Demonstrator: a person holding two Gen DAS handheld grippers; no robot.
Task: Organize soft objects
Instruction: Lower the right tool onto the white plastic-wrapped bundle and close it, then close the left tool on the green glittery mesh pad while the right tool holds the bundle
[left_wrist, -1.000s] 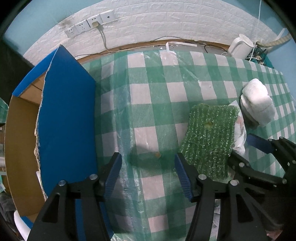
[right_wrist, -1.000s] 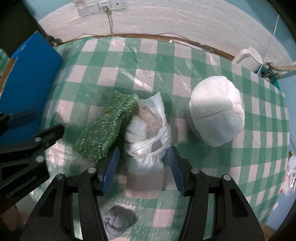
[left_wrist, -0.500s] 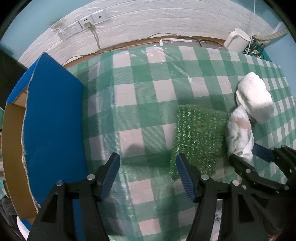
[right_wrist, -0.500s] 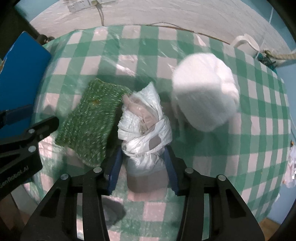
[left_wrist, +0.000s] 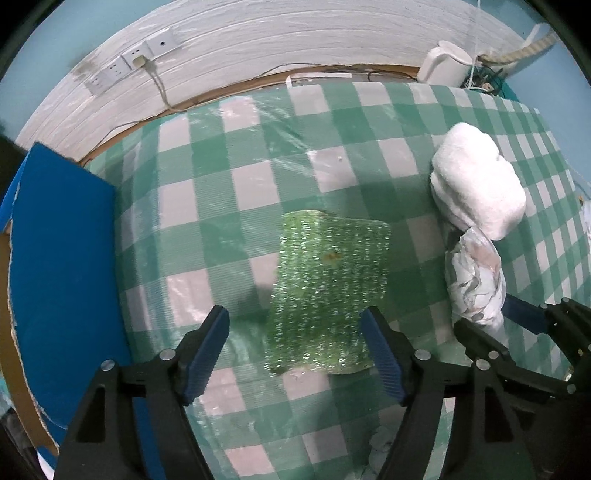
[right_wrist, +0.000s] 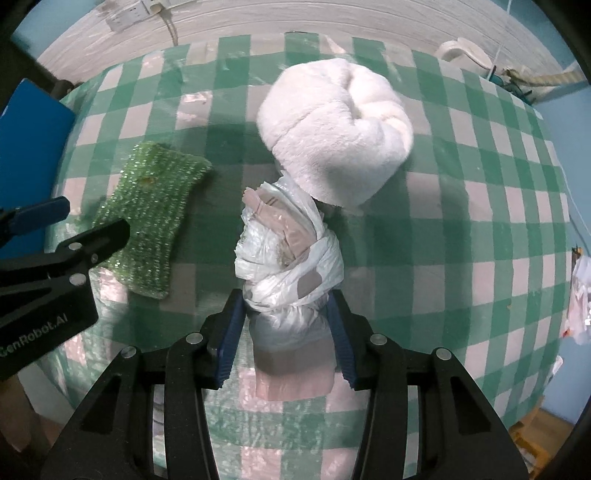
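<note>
A white plastic-bag bundle (right_wrist: 288, 258) is held up off the checked tablecloth (right_wrist: 480, 221) between my right gripper's (right_wrist: 286, 328) blue pads, which are shut on its lower end. It also shows in the left wrist view (left_wrist: 474, 280). A fluffy white rolled towel (right_wrist: 336, 136) lies just behind the bundle and shows in the left wrist view (left_wrist: 476, 188). A green glittery pad (left_wrist: 328, 291) lies flat on the cloth. My left gripper (left_wrist: 295, 350) is open and empty, hovering over the pad's near edge. The pad also shows in the right wrist view (right_wrist: 151, 218).
An open cardboard box with a blue flap (left_wrist: 62, 280) stands at the table's left edge. A white kettle (left_wrist: 443, 66) and cables sit at the back right by the wall. Wall sockets (left_wrist: 125, 66) are on the white wall. White scraps (right_wrist: 580, 295) hang at the right.
My right gripper has closed on the bag bundle and lifted it toward the white towel. My left gripper has moved right, over the green pad's near edge, still open.
</note>
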